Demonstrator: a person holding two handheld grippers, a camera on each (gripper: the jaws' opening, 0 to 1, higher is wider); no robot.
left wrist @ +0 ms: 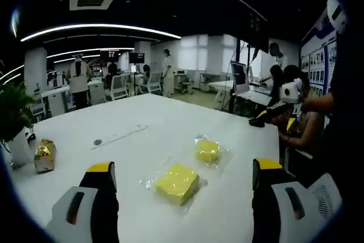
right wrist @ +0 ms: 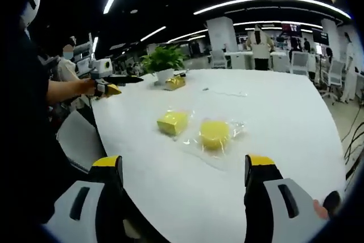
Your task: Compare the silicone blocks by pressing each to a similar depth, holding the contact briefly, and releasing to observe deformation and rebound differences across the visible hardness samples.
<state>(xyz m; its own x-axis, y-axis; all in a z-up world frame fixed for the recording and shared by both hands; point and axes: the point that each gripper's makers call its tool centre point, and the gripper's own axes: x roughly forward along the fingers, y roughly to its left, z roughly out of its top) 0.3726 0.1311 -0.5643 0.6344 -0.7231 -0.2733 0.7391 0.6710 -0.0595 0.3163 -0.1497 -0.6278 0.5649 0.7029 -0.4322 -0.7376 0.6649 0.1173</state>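
While both grippers hang above the worktop [left wrist: 170, 112] with jaws spread wide and empty, the square silicone block [left wrist: 177, 182] lies just ahead of the left gripper [left wrist: 183, 174], the rounder block [left wrist: 207, 151] beyond it. Both sit in loose plastic wrap, so a press could skid sideways, spoiling a matched depth.

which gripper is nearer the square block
Left. The square block sits just ahead of the left gripper, in line with its open jaws; from the right gripper it lies farther out across the table.
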